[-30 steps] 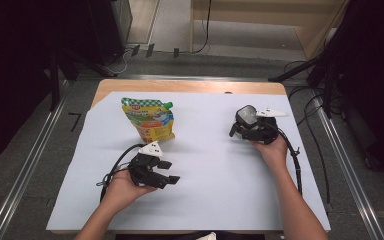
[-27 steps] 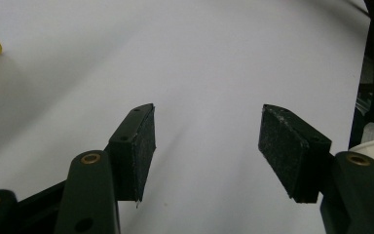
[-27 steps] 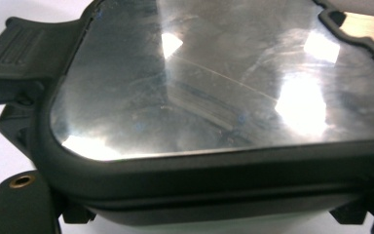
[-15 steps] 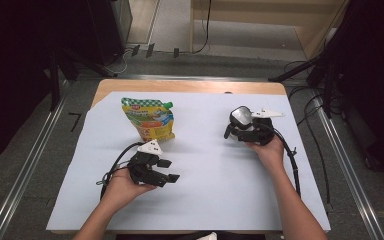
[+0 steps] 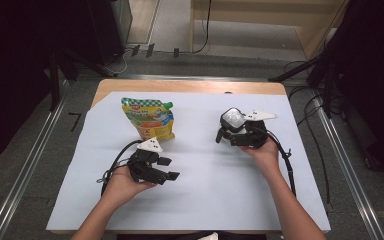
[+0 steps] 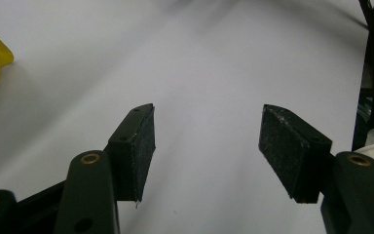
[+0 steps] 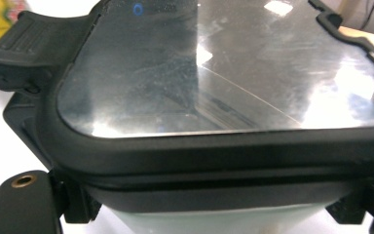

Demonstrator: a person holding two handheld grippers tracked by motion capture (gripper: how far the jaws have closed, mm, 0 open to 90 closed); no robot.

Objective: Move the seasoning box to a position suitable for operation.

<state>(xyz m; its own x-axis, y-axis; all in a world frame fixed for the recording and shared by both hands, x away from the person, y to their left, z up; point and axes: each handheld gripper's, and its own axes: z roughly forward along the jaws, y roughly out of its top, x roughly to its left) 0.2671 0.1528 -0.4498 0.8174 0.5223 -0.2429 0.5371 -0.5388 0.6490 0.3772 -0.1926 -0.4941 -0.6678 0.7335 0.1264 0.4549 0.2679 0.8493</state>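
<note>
Resting right of centre in the high view, a lidded box (image 5: 232, 120) with a black rim and clear top is pinched between the jaws of the right gripper (image 5: 230, 134). Lower left of centre, the left gripper (image 5: 169, 168) is held with jaws spread and nothing between them. A yellow pouch (image 5: 149, 118) lies upper left on the white sheet (image 5: 205, 195).

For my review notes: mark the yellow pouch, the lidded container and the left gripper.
yellow pouch (image 5: 150, 120), high view, printed front.
lidded container (image 7: 214, 63), right gripper view, clear lid.
left gripper (image 6: 207, 141), left gripper view, gap between its open jaws.
</note>
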